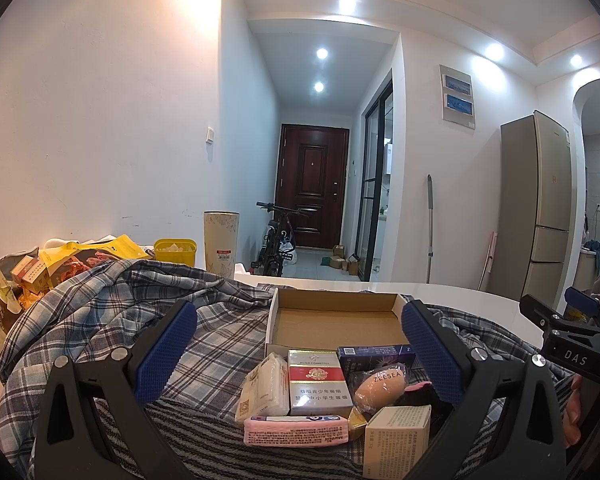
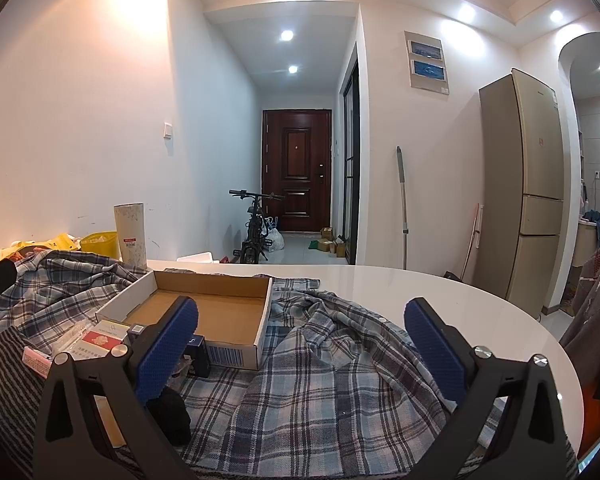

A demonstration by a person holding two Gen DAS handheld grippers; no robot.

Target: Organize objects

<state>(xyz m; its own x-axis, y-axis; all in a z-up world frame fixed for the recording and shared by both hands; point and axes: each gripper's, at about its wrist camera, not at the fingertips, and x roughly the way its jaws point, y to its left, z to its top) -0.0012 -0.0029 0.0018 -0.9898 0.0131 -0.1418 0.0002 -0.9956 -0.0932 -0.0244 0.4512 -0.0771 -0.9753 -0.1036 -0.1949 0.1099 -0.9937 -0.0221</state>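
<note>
An empty shallow cardboard box (image 1: 336, 320) (image 2: 212, 312) lies on a plaid shirt (image 1: 112, 312) (image 2: 320, 360) spread over the white table (image 2: 420, 292). In front of the box sit a red-and-white cigarette pack (image 1: 318, 380), a tissue packet (image 1: 266, 386), a pink packet (image 1: 296, 432), a beige makeup sponge (image 1: 382, 388), a dark blue box (image 1: 374, 354) and a cream carton (image 1: 398, 436). My left gripper (image 1: 298, 344) hangs open above these items, touching none. My right gripper (image 2: 300, 340) is open over bare shirt, right of the box, and also shows in the left wrist view (image 1: 568, 332).
A tall cream tumbler (image 1: 221, 240) (image 2: 130, 236) and a yellow tub (image 1: 175, 250) stand at the table's far left, beside a heap of snack bags (image 1: 28, 280). A black object (image 2: 170, 412) lies under my right gripper's left finger. A fridge (image 2: 520, 192) stands beyond.
</note>
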